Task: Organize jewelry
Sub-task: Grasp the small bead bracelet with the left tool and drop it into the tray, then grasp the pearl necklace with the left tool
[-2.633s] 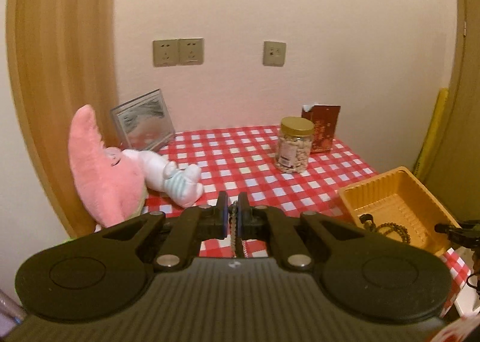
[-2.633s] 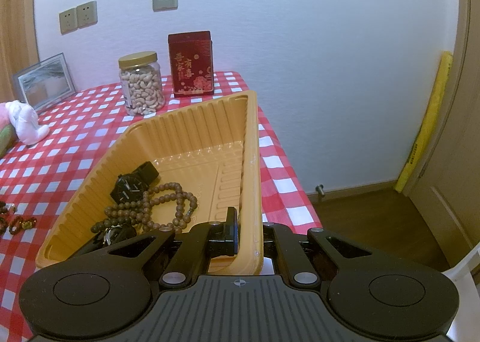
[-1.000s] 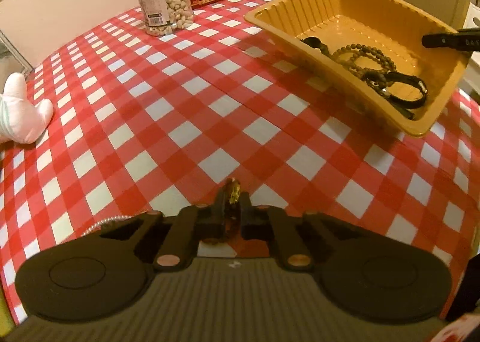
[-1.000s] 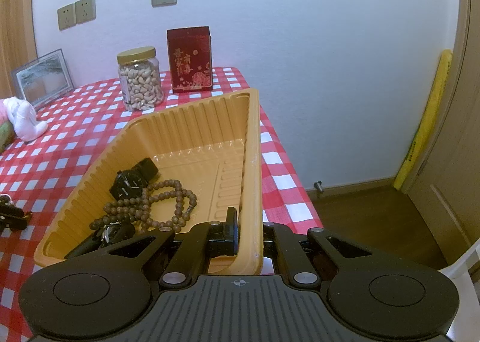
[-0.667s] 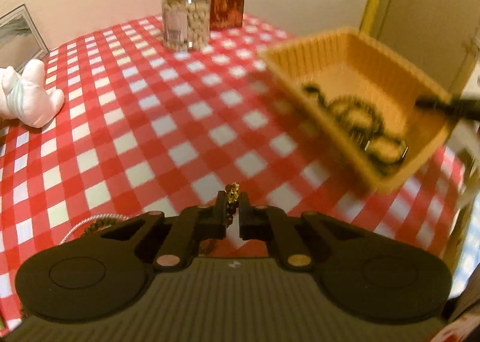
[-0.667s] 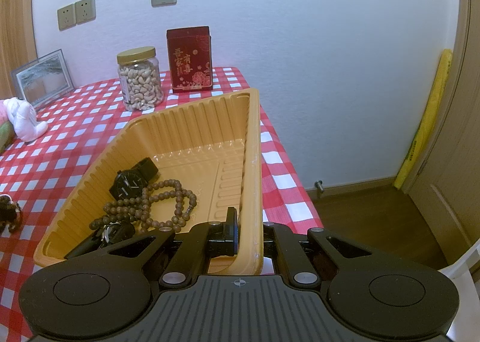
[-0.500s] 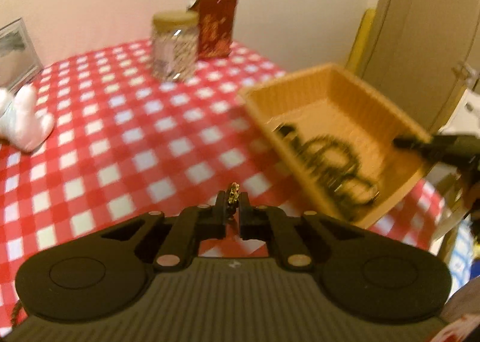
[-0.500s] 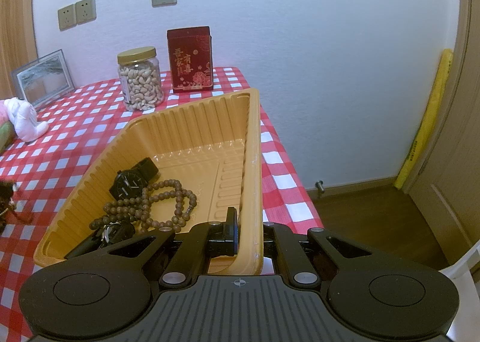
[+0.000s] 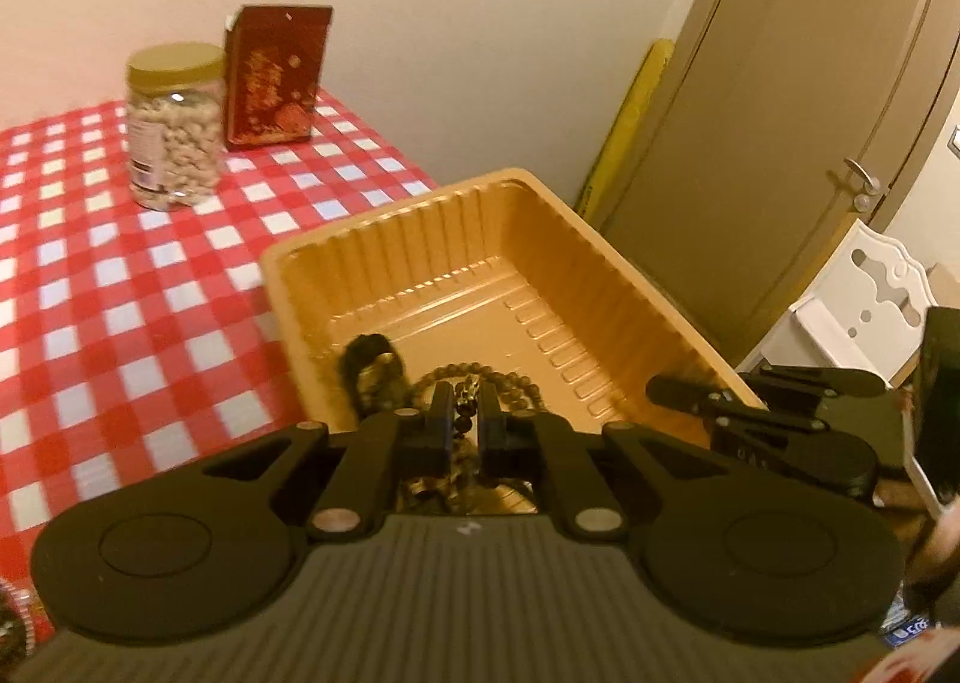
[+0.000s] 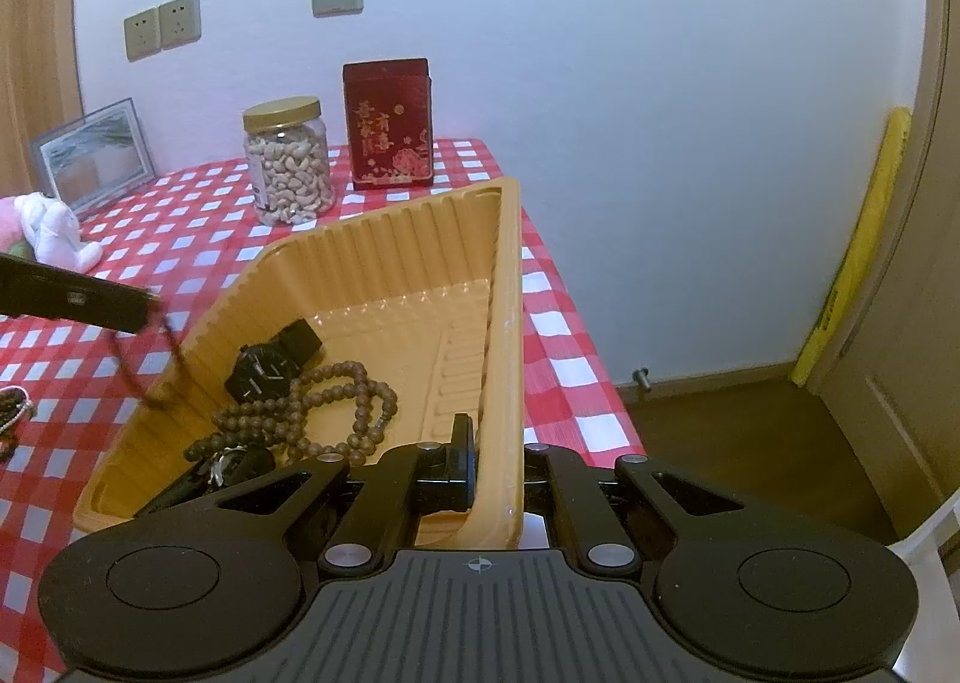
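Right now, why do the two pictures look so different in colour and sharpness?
Left wrist view: warm yellowish cast, soft with motion blur, so the nut jar and red box smear. Right wrist view: cooler, bluish and crisp on the watch, though the dangling bracelet is streaked. Both bend straight lines outward, a fisheye effect, as at the door.

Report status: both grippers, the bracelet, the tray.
Left gripper shut on bracelet, dangling at tray's left wall. Right gripper shut on tray's near rim. Watch and beads already inside. Nothing in the way.
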Tool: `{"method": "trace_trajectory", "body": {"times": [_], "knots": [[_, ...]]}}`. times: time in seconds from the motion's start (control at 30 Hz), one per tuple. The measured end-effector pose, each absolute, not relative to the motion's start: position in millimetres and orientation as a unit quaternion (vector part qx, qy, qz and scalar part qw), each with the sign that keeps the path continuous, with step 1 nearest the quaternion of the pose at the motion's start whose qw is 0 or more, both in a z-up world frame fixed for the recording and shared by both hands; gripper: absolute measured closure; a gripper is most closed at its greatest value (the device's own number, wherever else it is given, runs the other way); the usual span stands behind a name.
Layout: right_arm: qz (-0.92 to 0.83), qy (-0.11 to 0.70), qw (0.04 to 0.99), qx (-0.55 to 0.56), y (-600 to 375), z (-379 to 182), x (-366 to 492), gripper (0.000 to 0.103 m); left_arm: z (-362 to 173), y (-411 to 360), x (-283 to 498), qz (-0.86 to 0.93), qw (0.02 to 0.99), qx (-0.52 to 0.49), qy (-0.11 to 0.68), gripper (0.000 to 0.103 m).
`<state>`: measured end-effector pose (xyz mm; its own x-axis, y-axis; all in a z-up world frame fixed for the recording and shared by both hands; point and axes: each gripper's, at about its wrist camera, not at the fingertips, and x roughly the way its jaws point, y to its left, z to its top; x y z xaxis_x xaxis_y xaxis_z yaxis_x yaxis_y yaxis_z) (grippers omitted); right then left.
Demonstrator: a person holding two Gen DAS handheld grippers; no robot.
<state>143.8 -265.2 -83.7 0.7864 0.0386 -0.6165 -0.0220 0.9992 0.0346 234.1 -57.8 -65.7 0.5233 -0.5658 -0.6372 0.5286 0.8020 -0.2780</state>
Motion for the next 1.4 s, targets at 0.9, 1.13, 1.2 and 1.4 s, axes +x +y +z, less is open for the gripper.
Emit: {"method": "trace_trajectory", "body": {"times": [0.9,1.13,1.2,1.4], "knots": [[0.015,0.331,0.943,0.015,-268,-85,149,0.099,-99,63,200,-0.148,0.909,0.012,0.390,0.075],[0.014,0.332,0.943,0.014,-268,-85,149,0.099,-124,117,203,-0.062,0.912,0.019,0.405,0.077],[0.014,0.333,0.943,0.013,-269,-85,150,0.099,-127,122,205,-0.056,0.911,0.018,0.408,0.079],[0.011,0.333,0.943,0.011,-268,-84,151,0.099,-130,115,205,-0.074,0.904,0.012,0.421,0.081]]}}
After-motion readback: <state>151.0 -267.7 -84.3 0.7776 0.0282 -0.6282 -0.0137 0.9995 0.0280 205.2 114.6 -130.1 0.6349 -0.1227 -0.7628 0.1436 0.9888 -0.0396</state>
